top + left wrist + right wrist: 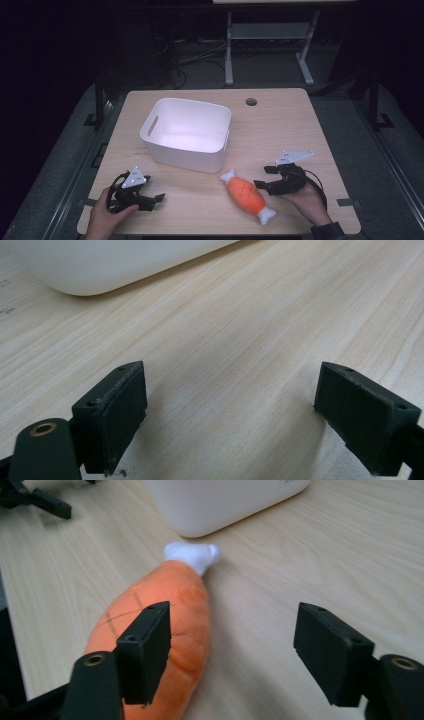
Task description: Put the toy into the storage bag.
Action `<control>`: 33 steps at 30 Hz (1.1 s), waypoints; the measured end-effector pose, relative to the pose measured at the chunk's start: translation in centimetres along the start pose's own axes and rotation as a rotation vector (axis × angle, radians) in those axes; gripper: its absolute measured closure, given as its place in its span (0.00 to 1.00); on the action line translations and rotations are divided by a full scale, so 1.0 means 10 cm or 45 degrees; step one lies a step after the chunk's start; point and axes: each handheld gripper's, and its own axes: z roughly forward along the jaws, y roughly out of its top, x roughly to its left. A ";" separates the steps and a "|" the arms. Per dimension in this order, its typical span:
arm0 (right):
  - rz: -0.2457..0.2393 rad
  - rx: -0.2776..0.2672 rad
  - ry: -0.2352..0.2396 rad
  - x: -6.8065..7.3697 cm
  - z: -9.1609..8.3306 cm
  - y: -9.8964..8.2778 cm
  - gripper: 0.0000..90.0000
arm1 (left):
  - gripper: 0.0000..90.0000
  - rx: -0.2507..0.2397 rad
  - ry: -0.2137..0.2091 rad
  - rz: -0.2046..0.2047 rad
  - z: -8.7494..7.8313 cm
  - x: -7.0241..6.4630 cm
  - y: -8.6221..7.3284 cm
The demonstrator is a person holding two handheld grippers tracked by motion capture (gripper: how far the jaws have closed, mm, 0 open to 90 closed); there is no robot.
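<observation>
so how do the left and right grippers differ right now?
The left gripper has only bare table between its fingers; the right gripper sits beside the orange plush toy. The left sits near the table's left edge, the right near its right edge. Both are open, holding nothing.

table: light wood (300, 125) | floor: grey, dark (380, 165) | rear: white-legged frame (230, 50), cables (195, 60)

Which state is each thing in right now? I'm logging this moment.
White bin: upright, empty as far as can be seen.
Plush drumstick: lying flat on the table, ungripped.
Left tool: open, nothing between its jaws.
Right tool: open, beside the drumstick.
</observation>
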 end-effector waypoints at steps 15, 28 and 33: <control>-0.010 0.027 0.062 0.24 0.12 -0.08 0.21 | 0.14 0.000 0.000 0.000 0.00 0.00 0.00; 0.014 0.031 0.096 0.27 0.24 -0.10 0.15 | 0.14 0.000 0.000 0.000 0.00 0.00 0.00; 0.006 0.050 0.116 0.29 0.29 -0.11 0.15 | 0.14 0.000 0.000 0.000 0.00 0.00 0.00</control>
